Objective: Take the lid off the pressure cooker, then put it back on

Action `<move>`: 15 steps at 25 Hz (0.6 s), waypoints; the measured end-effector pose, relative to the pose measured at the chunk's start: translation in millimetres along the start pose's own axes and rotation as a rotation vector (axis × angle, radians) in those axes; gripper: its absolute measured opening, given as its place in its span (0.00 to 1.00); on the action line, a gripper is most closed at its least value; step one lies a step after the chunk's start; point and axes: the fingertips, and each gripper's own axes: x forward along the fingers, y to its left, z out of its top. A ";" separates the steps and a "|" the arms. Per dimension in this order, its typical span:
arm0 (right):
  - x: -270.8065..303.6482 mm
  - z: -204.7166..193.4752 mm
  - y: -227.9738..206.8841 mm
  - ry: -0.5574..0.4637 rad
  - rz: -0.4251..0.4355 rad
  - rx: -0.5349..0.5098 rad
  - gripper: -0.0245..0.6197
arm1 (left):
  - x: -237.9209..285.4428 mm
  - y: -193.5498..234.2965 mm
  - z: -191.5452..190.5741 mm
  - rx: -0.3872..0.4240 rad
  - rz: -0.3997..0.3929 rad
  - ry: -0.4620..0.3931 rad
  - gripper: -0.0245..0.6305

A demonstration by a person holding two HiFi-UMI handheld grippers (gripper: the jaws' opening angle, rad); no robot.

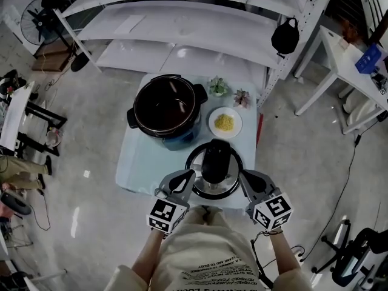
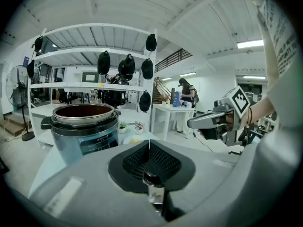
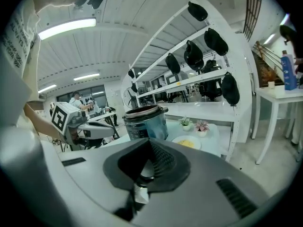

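light: we see bright, even glow from ceiling tubes (image 3: 68,28) | glare: pale streaks on floor (image 1: 76,222) | shadows: soft | edges: fisheye bending, black corners in gripper views | focus: nearest parts blurred

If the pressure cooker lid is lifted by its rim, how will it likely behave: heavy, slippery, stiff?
The lid looks like rigid metal with a bulky black handle, so it is probably stiff and fairly heavy. Its shiny rim may be slippery under narrow pads; gripping both sides, as the left gripper and right gripper do, should limit tilting.
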 end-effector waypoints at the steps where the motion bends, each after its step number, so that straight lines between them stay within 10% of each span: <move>1: -3.1 0.8 -0.7 -0.008 -0.006 0.005 0.05 | -2.2 0.2 1.0 -0.002 0.008 -0.004 0.08; 15: -1.3 -20.4 -7.9 -0.008 0.041 0.021 0.05 | 4.0 -11.2 -25.8 0.013 -0.011 0.060 0.08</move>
